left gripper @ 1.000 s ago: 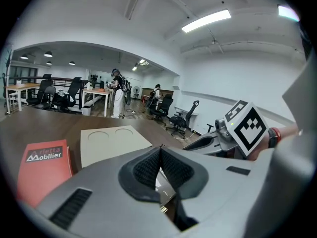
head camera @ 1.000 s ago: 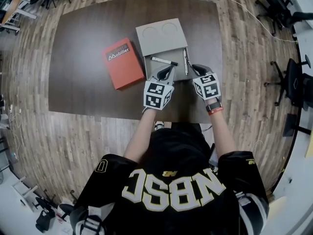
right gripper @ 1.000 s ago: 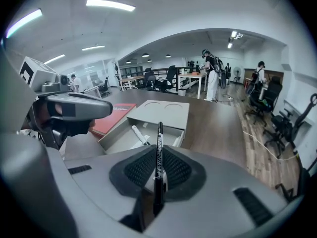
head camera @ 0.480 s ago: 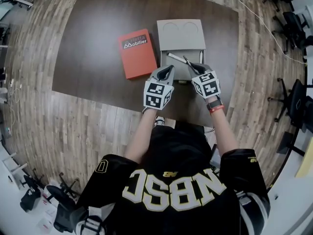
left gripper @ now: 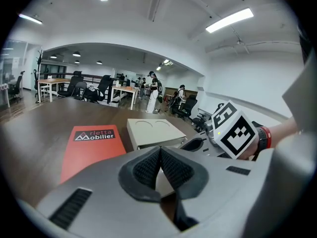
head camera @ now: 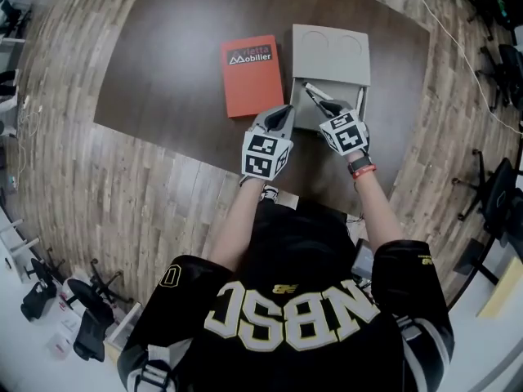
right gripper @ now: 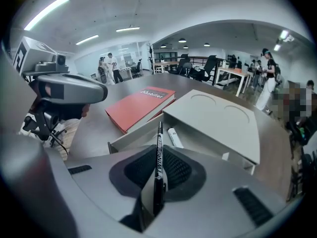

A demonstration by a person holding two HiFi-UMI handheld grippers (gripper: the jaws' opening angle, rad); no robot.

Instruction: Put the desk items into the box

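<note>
Over the box (right gripper: pixel 213 120), we have the right gripper (right gripper: pixel 158 157) clamped on a pen (right gripper: pixel 159 138); left gripper (left gripper: pixel 160 157) jaws together, nothing between.

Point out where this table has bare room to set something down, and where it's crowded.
Free: the wide table stretch left of the red book, and the box floor beside the white marker. Crowded: the near edge before the box, where the left tool and the right tool, gripping a pen, hover.
</note>
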